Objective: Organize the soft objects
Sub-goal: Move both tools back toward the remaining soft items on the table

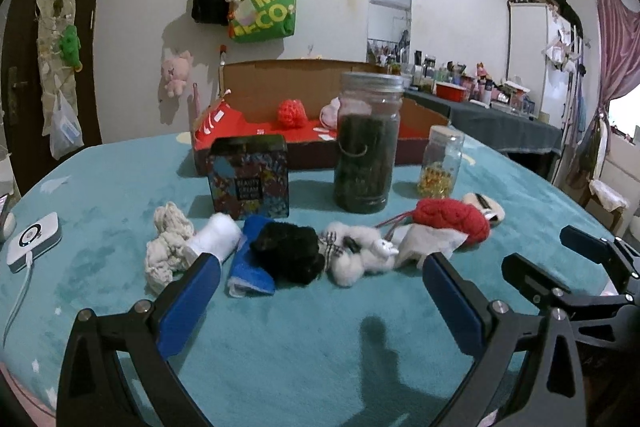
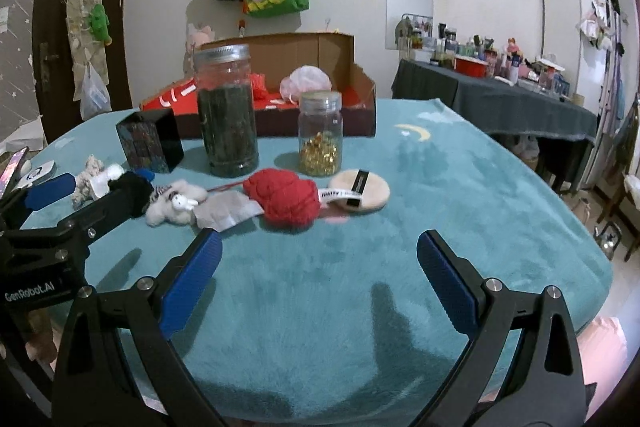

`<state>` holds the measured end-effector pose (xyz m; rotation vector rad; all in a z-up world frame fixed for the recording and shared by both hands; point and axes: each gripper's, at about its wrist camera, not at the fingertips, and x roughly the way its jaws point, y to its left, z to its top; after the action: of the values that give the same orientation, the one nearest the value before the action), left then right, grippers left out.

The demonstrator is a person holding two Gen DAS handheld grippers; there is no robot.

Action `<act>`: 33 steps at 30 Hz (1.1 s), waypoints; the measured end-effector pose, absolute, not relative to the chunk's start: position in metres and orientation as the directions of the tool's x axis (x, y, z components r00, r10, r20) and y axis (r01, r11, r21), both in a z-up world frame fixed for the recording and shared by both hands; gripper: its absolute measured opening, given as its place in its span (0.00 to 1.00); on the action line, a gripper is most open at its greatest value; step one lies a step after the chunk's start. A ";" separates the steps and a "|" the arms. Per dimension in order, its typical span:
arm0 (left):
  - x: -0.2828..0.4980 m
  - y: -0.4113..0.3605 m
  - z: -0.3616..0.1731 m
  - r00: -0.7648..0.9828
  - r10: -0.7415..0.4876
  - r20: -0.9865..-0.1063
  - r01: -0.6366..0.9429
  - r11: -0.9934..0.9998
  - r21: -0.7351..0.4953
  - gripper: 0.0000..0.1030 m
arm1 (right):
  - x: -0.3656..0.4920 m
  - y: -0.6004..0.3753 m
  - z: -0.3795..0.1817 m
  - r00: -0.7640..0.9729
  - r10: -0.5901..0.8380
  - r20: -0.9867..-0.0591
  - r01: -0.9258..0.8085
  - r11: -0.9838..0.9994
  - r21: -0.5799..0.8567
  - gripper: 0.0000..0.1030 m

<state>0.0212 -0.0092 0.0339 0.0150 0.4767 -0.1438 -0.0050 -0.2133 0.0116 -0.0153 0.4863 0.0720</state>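
A row of soft things lies on the teal blanket [image 1: 320, 347]: a beige knit cloth [image 1: 166, 247], white roll [image 1: 216, 237], blue cloth [image 1: 250, 263], black fluffy piece [image 1: 288, 251], white plush toy [image 1: 360, 255], grey pouch [image 1: 428, 241], red knit item [image 2: 286, 199] and powder puff [image 2: 362, 191]. Behind them an open cardboard box [image 2: 332, 51] holds a red mesh ball [image 1: 292, 113] and a pink one [image 2: 306, 81]. My left gripper [image 1: 320, 283] is open just short of the row. My right gripper [image 2: 320, 259] hangs open and empty before the red item.
A patterned tin [image 1: 250, 183], a tall dark-filled jar [image 1: 366, 143] and a small jar of gold pieces [image 2: 320, 135] stand between the row and the box. A white device with a cable [image 1: 34, 241] lies far left. A cluttered side table [image 2: 500, 99] stands to the right.
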 end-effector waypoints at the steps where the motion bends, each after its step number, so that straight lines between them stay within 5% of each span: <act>1: 0.022 -0.010 0.032 0.875 -0.132 -0.466 0.140 0.990 -0.018 1.00 | -0.004 -0.214 0.010 0.879 0.063 -0.472 -0.070 0.998 0.003 0.97; 33: 0.031 0.000 0.020 0.844 -0.094 -0.528 0.099 0.995 -0.020 1.00 | 0.009 -0.220 -0.013 0.840 0.058 -0.539 -0.054 0.998 0.024 0.97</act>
<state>0.0308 0.0005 0.0197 0.0086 0.5568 -0.1021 0.0086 -0.2203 -0.0125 0.0085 0.5700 0.0592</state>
